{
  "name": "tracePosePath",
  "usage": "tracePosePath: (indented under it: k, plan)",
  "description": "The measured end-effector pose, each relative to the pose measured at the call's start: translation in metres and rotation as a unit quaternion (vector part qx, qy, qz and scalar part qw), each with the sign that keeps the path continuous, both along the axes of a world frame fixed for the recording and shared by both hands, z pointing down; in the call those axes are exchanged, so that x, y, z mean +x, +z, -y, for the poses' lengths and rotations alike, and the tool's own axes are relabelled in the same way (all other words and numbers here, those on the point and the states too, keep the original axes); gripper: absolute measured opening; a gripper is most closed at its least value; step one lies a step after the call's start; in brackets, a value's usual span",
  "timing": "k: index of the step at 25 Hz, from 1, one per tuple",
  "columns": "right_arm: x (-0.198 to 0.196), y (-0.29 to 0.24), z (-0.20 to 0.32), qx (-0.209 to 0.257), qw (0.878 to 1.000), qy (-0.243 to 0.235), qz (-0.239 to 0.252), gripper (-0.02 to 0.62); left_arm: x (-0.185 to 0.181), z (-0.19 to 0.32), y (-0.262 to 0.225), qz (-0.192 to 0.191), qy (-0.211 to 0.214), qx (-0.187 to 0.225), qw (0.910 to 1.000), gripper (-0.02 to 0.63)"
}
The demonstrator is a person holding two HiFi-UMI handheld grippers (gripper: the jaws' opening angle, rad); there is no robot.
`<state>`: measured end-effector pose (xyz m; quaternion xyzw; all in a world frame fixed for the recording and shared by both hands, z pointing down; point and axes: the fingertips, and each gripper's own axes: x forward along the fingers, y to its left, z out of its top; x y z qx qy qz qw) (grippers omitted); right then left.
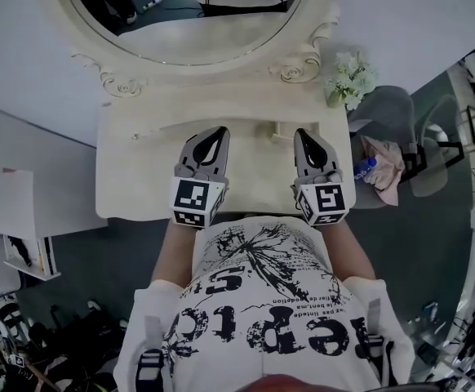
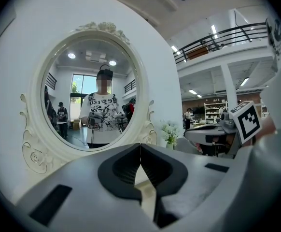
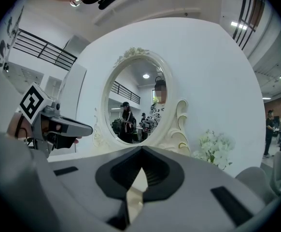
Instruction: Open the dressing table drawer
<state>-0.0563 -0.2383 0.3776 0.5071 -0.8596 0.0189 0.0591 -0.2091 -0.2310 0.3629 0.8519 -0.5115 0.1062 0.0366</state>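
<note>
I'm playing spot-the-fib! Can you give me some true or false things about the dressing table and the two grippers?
1. The left gripper and right gripper are both shut and empty. True.
2. The mirror is square. False: it is oval.
3. White flowers stand beside the mirror, on the right gripper's side. True.
4. The right gripper grips a bottle. False: it holds nothing; the bottle lies on the chair beside the dressing table.
</note>
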Motion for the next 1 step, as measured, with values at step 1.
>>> tracePosePath:
  k: [1]
  plan:
    - [-0.0002, 0.0012, 0.0007, 0.0, 1.0, -0.001, -0.001, 0.017, 0.0006, 0.0006, 0.0006, -0.001, 0.0, 0.001, 1.0, 0.02]
